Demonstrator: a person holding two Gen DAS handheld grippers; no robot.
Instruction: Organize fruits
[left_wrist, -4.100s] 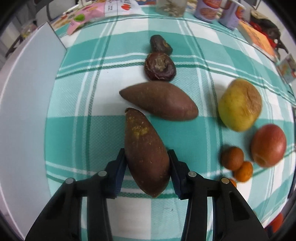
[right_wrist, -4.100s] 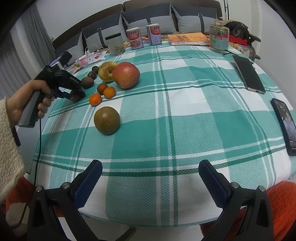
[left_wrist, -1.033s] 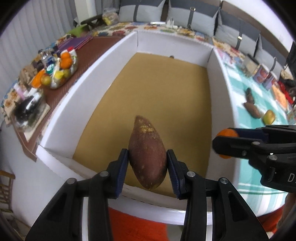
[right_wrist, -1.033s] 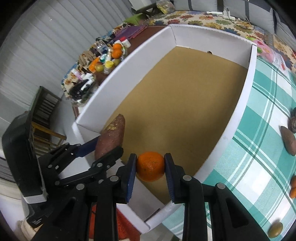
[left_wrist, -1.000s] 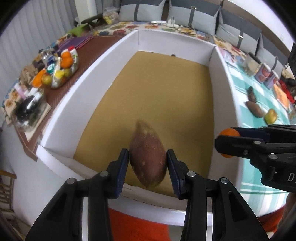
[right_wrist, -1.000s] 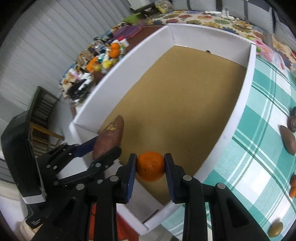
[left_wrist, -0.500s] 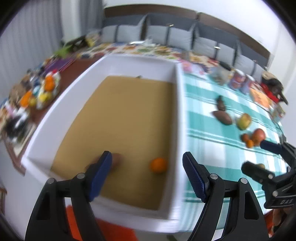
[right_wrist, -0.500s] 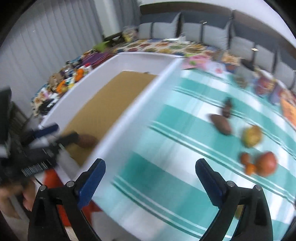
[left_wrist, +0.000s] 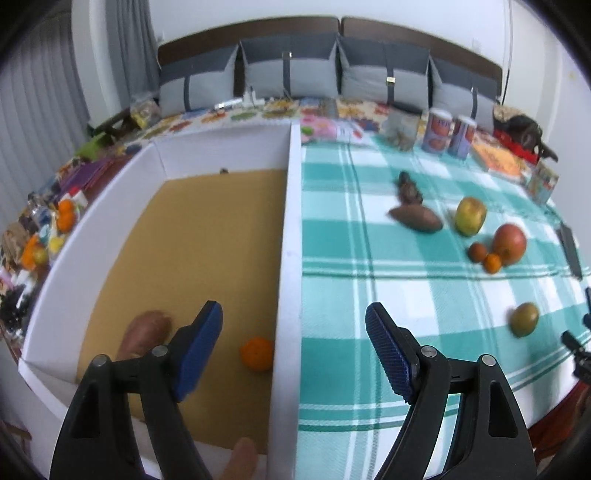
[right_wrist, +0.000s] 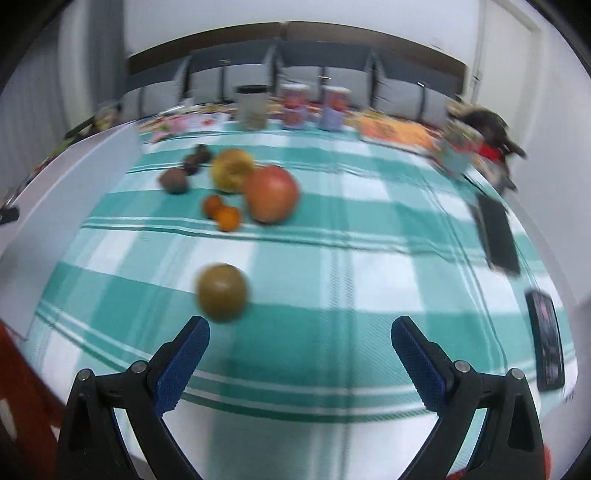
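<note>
Fruit is split between two places as I look through my wrist cameras. My left tool has its jaws standing apart with nothing between them, straddling the white box wall at the lower centre of the left view. Inside the box, on its brown floor, a sweet potato lies at lower left, partly hidden behind a blue pad, and a small orange sits just beside the right wall. A fingertip shows at the bottom edge. On the checked tabletop to the right I see a second sweet potato, a yellow apple, a red apple with two small oranges just beside it, and a greenish-brown fruit alone near the right edge. My right tool is also spread wide and holds nothing; its picture is blurred. The greenish-brown fruit lies just above the left pad, apart from it. Red apple and yellow apple sit together in the upper middle.
</note>
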